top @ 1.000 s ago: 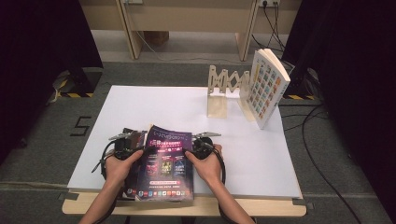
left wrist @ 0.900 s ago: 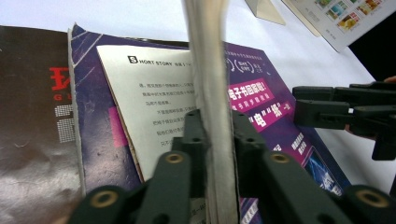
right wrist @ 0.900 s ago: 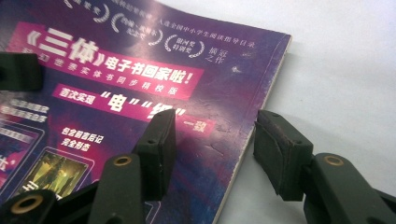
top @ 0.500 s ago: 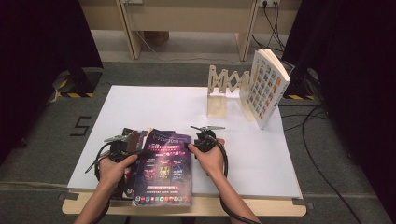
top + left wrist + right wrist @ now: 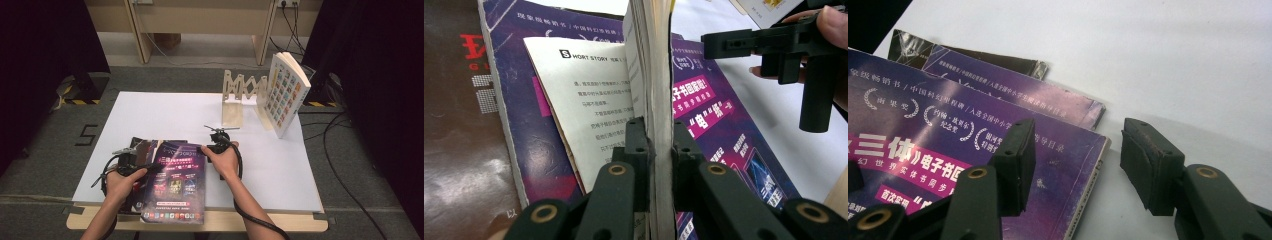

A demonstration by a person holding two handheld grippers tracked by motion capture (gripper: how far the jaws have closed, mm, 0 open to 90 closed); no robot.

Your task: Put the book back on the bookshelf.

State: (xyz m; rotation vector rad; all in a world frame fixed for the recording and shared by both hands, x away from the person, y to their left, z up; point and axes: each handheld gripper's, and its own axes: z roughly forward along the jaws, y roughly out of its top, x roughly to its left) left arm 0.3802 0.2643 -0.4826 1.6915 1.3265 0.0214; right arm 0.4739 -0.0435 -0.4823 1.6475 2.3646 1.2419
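Even light from above falls on the white table (image 5: 165, 112), while the room at both sides is near black. The magazine (image 5: 948, 145) cover carries a soft sheen. In the gripper views the close tongs blur slightly, and the high view is soft and grainy.

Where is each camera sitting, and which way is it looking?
High view: above the person's side, looking forward and down on the white table; both forearms, the left gripper and right gripper show.
Left gripper view: rides the left gripper, looking along jaws clamped on the purple magazine's edge; the other hand's gripper shows beyond.
Right gripper view: rides the right gripper, looking along open jaws at the magazine's corner.
Shared: all three show the purple magazine.
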